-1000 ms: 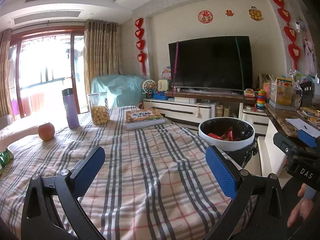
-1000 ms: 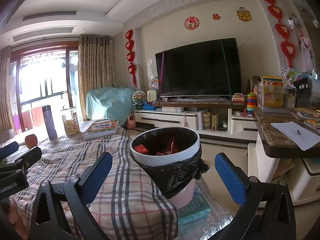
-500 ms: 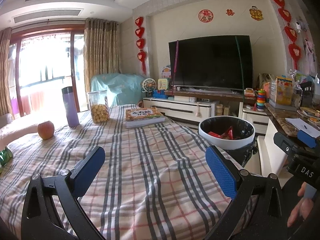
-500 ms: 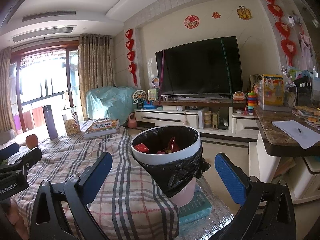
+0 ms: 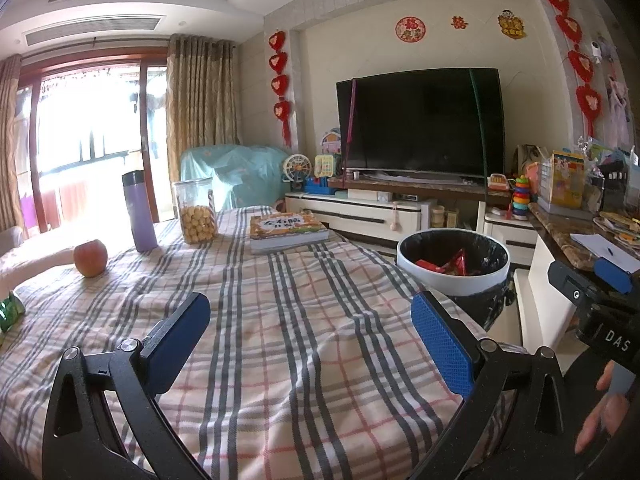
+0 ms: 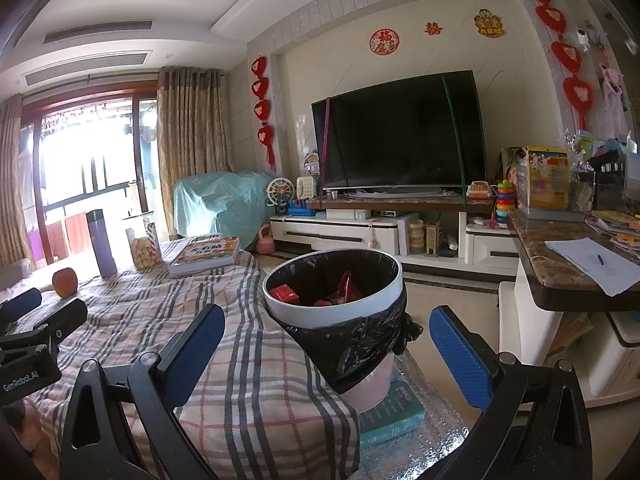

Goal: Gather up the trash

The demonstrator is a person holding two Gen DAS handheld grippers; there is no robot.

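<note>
Jaws come first in both views: the left gripper (image 5: 310,338) fills the bottom of its frame with blue pads spread wide and nothing between them, and the right gripper (image 6: 326,344) at the bottom of its own frame is just as wide and just as empty. Under and beyond the left one lies the plaid cloth (image 5: 288,344) of the table, bare across the middle of the frame. At the far left edge of the left wrist view a small green wrapper (image 5: 10,311) lies on the cloth, partly cut off by the frame, and it looks to be the one piece of trash not yet gathered. Further in, left of centre, stand an apple (image 5: 90,257), a purple flask (image 5: 138,211) and a cookie jar (image 5: 196,211), with a book (image 5: 286,231) at centre; none of these reads as rubbish. The trash bin (image 6: 334,312), lined with a black bag, sits in the middle of the right wrist view just off the table's corner, raised on a teal box (image 6: 394,414), and red wrappers (image 6: 316,290) already lie inside it. So the work seems to be between drops, with both tools free. The next move probably calls for the left gripper to swing toward the frame's left edge, come low over the cloth and close on the thin green wrapper without bunching the fabric. Behind everything, a dark television (image 5: 420,122) hangs on the far wall.
</note>
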